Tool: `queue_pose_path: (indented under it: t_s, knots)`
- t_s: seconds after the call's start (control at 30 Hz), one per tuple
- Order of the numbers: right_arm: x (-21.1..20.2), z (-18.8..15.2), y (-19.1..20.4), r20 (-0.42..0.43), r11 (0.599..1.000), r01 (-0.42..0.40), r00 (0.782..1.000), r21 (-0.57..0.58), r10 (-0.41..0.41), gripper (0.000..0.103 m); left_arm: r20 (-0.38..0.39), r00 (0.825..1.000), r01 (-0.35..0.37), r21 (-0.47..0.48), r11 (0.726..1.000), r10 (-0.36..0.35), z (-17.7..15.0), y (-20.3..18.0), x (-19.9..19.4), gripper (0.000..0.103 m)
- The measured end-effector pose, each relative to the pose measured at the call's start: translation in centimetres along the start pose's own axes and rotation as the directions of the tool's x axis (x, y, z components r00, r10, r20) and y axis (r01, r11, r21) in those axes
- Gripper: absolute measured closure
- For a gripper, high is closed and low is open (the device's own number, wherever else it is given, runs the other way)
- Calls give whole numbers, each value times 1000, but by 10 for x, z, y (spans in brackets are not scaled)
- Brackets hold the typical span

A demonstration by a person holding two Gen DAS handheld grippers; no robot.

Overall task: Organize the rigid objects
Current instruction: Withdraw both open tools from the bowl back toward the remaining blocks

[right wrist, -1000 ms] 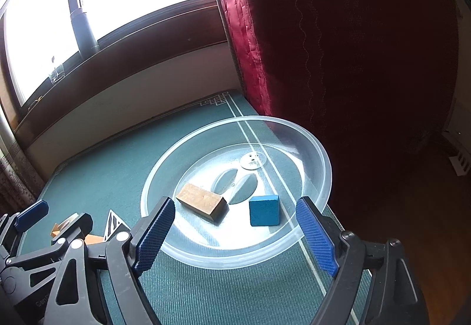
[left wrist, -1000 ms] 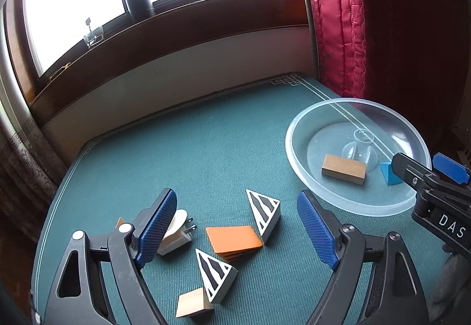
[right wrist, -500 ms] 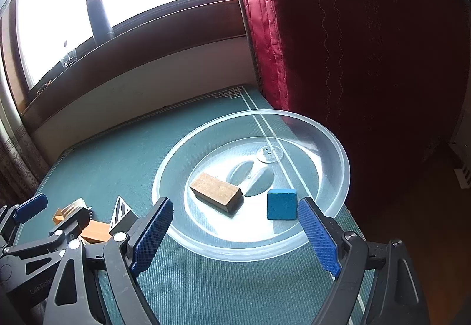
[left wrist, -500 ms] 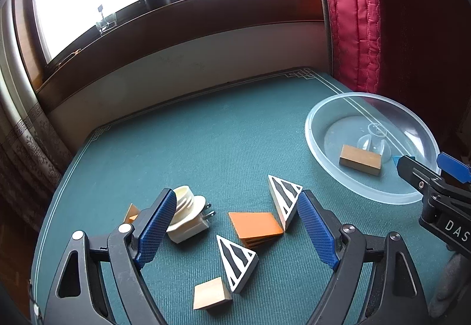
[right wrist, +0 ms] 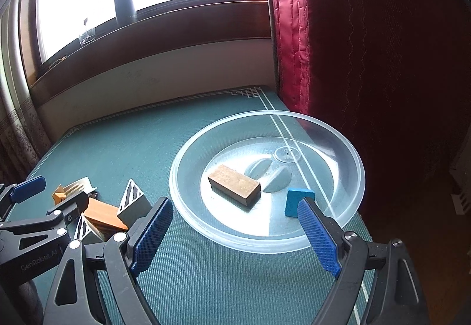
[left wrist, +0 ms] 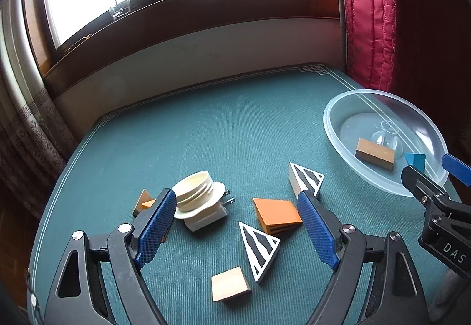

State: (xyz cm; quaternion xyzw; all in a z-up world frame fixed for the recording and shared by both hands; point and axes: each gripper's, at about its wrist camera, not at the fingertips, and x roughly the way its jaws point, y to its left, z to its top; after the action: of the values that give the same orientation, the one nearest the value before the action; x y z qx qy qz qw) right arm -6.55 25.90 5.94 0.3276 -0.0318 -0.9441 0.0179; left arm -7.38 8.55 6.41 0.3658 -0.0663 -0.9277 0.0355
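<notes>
My left fingers (left wrist: 237, 229) gape wide and empty over the flat orange wooden wedge (left wrist: 276, 214) on the green-clothed bench (left wrist: 206, 133). It looks light, stiff and smooth; I would pinch its straight sides. My right fingers (right wrist: 235, 232), equally spread and empty, face the clear plastic bowl (right wrist: 357, 177).

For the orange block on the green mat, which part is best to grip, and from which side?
Probably from above, across the two long straight sides of the orange block. It lies flat, and the open left gripper already has it between its jaws.
</notes>
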Motion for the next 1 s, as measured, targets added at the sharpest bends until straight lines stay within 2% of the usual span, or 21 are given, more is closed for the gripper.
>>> queue_pose_path:
  t_s: [0.23,0.73,1.0]
  knots:
    - [-1,-3,10,-1,999,-9,1000,-45,9,14,-14,1000,-9,-13,1000,8,-6,7,0,18]
    - [-2,-7,17,-14,998,-16,1000,-54,15,13,-47,999,-29,-64,998,26,-29,36,-9,18]
    - [0,-9,22,-30,998,-26,999,-61,25,13,-68,998,10,-51,999,-13,-49,41,-15,18]
